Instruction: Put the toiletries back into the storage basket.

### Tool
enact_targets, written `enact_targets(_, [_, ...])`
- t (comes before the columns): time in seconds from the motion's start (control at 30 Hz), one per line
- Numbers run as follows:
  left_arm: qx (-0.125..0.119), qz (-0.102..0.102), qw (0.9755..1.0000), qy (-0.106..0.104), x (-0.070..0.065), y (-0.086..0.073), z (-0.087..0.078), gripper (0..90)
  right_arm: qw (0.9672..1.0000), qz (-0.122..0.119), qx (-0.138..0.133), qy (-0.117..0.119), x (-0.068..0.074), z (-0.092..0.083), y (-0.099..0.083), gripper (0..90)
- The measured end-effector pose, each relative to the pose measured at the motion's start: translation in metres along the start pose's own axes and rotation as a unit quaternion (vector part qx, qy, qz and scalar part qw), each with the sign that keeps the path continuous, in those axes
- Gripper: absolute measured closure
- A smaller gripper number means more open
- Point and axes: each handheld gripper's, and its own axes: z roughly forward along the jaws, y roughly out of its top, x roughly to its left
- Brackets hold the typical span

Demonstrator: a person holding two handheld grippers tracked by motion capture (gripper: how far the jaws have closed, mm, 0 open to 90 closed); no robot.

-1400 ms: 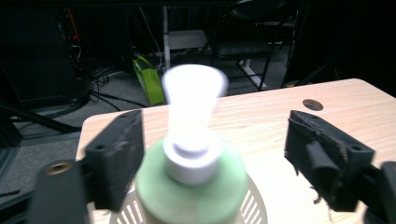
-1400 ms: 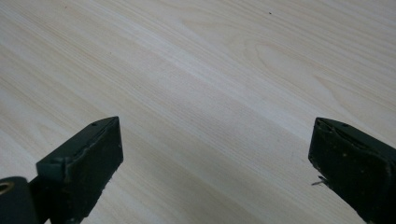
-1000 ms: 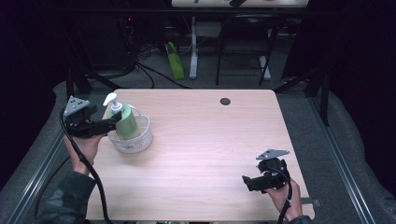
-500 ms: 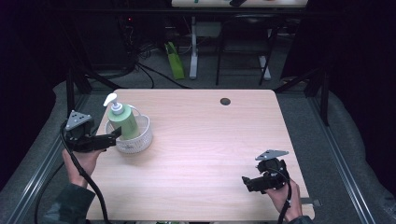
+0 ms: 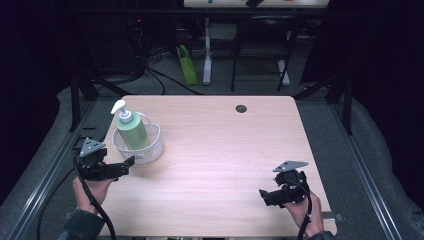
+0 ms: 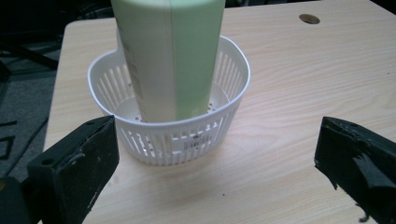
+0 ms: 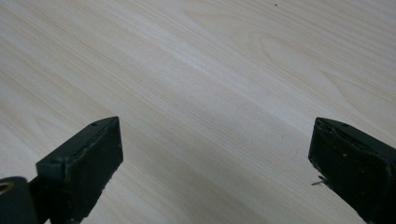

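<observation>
My left gripper (image 5: 129, 162) sits low at the table's left edge, jaws spread wide with nothing between them, having just finished opening. Directly ahead of it – close, not touching – stands the white slotted basket (image 6: 187, 135), and inside it the green pump bottle (image 6: 173, 51) stands upright, leaning slightly toward the basket's left wall in my left gripper view. The basket's near wall stands between my jaws and the bottle. My right gripper (image 5: 263, 195) rests well apart, near the wooden table's (image 5: 220, 150) front right corner, jaws also wide apart over bare wood. A small dark grommet (image 5: 241, 108) sits near the far edge – beyond it, a green bag (image 5: 187, 65) leans on the floor by some desk legs
</observation>
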Motion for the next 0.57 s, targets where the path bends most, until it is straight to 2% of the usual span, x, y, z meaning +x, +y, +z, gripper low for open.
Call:
enact_targets(0.07, [0.003,-0.005,1.0000,0.001,-0.001,-0.007,0.002,0.0,1.0000,0.003,0.000,-0.001,-0.001,0.000,0.000,2.6])
enact_targets(0.23, [0.022,0.005,0.9997,0.004,0.000,-0.018,0.010,0.0,1.0000,0.005,0.002,-0.001,-0.003,0.000,-0.001,2.6])
enact_targets(0.57, [0.040,0.023,0.9989,0.003,0.008,-0.021,0.019,0.0,1.0000,0.006,0.005,0.000,-0.005,0.001,-0.002,2.5])
